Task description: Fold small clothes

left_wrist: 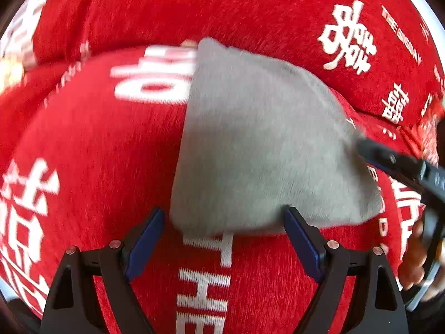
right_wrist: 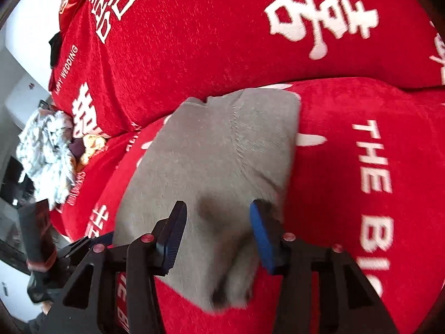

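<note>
A small grey knitted garment (left_wrist: 258,144) lies folded on a red cushion with white lettering (left_wrist: 91,150). My left gripper (left_wrist: 224,239) is open, its blue-padded fingers straddling the garment's near edge, holding nothing. In the right wrist view the same grey garment (right_wrist: 211,164) lies under my right gripper (right_wrist: 218,236), which is open with its fingers over the garment's near end, where the fabric bunches between them. The right gripper's finger (left_wrist: 389,161) also shows at the garment's right edge in the left wrist view.
A red backrest cushion with white characters (right_wrist: 211,27) rises behind the seat. A crumpled white patterned cloth (right_wrist: 47,150) and other small items lie at the far left end of the sofa. A white wall stands beyond.
</note>
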The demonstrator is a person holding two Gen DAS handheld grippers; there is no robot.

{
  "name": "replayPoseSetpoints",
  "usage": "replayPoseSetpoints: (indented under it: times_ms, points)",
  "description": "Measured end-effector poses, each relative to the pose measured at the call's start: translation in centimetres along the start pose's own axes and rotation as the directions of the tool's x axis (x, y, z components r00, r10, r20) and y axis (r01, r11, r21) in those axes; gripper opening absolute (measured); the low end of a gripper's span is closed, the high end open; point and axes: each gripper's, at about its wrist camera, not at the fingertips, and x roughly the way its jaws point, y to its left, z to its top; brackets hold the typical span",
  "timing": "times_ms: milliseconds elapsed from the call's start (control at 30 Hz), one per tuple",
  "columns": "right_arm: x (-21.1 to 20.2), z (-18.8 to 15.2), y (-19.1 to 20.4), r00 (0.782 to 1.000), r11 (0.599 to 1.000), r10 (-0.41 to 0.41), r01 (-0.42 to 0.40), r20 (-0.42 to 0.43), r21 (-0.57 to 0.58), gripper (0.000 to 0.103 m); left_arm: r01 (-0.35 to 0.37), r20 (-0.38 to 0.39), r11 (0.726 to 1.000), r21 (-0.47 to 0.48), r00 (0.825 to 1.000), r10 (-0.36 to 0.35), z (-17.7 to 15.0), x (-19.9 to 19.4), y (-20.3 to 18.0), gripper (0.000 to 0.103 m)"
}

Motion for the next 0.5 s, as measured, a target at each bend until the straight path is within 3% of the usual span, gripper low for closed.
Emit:
replayPoseSetpoints:
  times_ms: [67, 167, 267, 333, 400, 500]
  points:
    - [-1.7, -1.0, 0.8, 0.998, 0.999, 0.036, -0.035, 0.044, -0.018, 0.056, 0.033, 0.026, 0.999, -0.033, 0.999, -0.032, 0.0, -0.7, 0.8, 0.087]
    - [-2.9, -2.0, 2.4, 0.990, 0.993, 0.113, -0.110, 0.083, -0.034, 0.056, 0.022, 0.058, 0.999, -0.027, 0.998, -0.021, 1.0, -1.6, 0.7, 0.088]
    - [-2.4, -2.9, 3.8, 0.984, 0.985, 0.168, -0.164, 0.064, -0.054, 0.058, 0.006, 0.072, 1.000, 0.000, 0.997, -0.006, 1.8, -1.7, -0.1, 0.088]
    - [-1.1, -3.6, 3.9, 0.990, 0.990, 0.134, -0.133, 0.036, -0.038, 0.058, -0.032, 0.072, 0.999, 0.022, 0.997, 0.030, 2.0, -1.4, -0.4, 0.088]
    - [0.3, -4.3, 2.6, 0.999, 0.999, 0.050, -0.051, 0.009, 0.007, 0.058, -0.094, 0.053, 0.994, 0.056, 0.994, 0.091, 1.9, -0.6, -0.6, 0.088]
    - [0.1, -5.2, 1.0, 0.994, 0.993, 0.099, -0.101, 0.043, 0.053, 0.056, -0.119, 0.046, 0.989, 0.088, 0.992, 0.115, 1.2, 0.1, -0.4, 0.088]
